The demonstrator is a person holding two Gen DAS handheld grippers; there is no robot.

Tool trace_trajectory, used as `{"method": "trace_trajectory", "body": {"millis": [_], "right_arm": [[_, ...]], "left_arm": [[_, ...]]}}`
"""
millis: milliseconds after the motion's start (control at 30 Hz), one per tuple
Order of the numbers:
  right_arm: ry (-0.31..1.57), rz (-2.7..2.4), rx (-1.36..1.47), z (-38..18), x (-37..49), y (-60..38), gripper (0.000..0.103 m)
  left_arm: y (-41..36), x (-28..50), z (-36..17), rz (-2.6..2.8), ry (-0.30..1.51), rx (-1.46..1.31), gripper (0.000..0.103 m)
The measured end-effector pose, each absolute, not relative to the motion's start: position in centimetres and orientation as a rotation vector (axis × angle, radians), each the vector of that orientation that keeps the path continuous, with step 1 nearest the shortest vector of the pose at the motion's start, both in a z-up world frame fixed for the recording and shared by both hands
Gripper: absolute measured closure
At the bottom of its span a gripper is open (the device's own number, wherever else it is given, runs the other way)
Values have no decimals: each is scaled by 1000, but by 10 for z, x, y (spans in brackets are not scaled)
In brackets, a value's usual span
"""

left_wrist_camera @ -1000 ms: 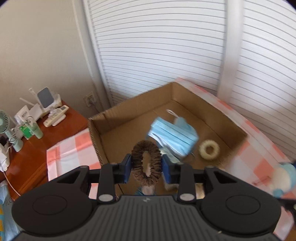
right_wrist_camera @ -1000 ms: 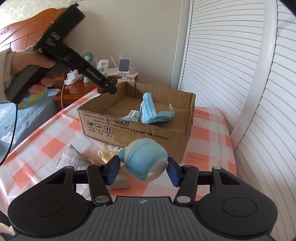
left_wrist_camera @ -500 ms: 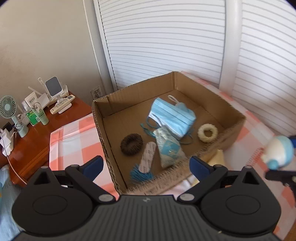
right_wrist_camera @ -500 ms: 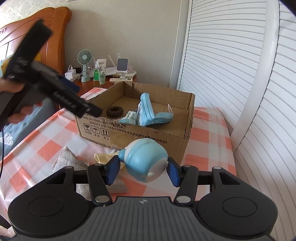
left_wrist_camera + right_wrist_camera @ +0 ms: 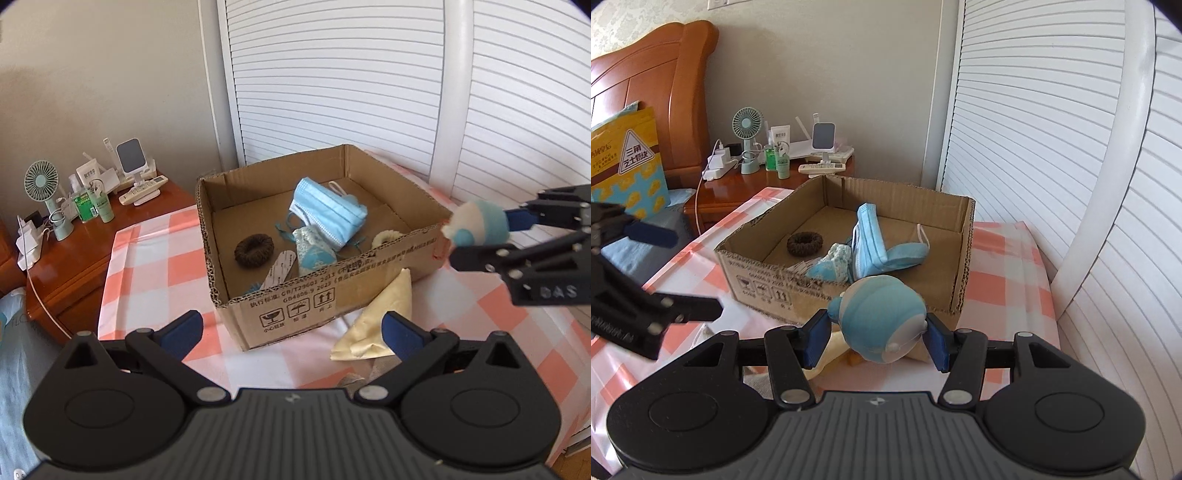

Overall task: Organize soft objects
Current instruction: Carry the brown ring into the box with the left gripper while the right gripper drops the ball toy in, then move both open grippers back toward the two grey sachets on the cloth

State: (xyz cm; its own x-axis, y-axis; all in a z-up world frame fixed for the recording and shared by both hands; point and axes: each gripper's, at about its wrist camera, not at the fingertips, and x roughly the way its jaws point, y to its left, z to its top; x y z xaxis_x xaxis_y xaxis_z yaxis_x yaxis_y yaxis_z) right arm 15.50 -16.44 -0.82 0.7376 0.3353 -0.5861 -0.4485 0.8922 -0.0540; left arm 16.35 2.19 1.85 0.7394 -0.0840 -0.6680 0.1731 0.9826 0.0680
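Observation:
A cardboard box (image 5: 332,288) stands on the checked cloth and holds a brown hair scrunchie (image 5: 254,250), blue face masks (image 5: 328,210), a cream scrunchie (image 5: 388,236) and a small blue-white pouch (image 5: 312,251). My left gripper (image 5: 291,332) is open and empty, in front of the box's near wall. My right gripper (image 5: 875,341) is shut on a blue and white plush toy (image 5: 881,317), held above the cloth just outside the box (image 5: 849,280). The toy also shows in the left wrist view (image 5: 476,223), at the box's right corner.
A pale yellow cloth (image 5: 380,317) lies on the table against the box. A wooden nightstand (image 5: 92,236) at the left carries a small fan (image 5: 42,184), bottles and a remote. White louvred doors (image 5: 332,74) stand behind. A bed headboard (image 5: 665,92) is far left.
My left gripper opened and dropped the brown scrunchie into the box, then drew back and away from it. My right gripper, still holding the plush toy, moved closer to the box.

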Motion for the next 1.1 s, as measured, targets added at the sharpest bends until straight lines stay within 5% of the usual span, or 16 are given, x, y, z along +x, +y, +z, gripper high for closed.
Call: {"method": "trace_trajectory", "body": {"millis": [533, 600, 667, 733, 1100], "right_arm": [[629, 362, -249, 3, 285, -128, 43], [646, 362, -262, 0, 297, -123, 33], [652, 356, -275, -3, 303, -119, 8], [643, 358, -281, -5, 300, -117, 0], [634, 407, -262, -5, 253, -131, 0]], "left_arm": [[7, 129, 8, -66, 734, 102, 1], [9, 125, 4, -50, 742, 89, 1], [10, 122, 1, -45, 753, 74, 1], [12, 120, -1, -46, 759, 70, 1], [13, 117, 4, -52, 738, 63, 1]]}}
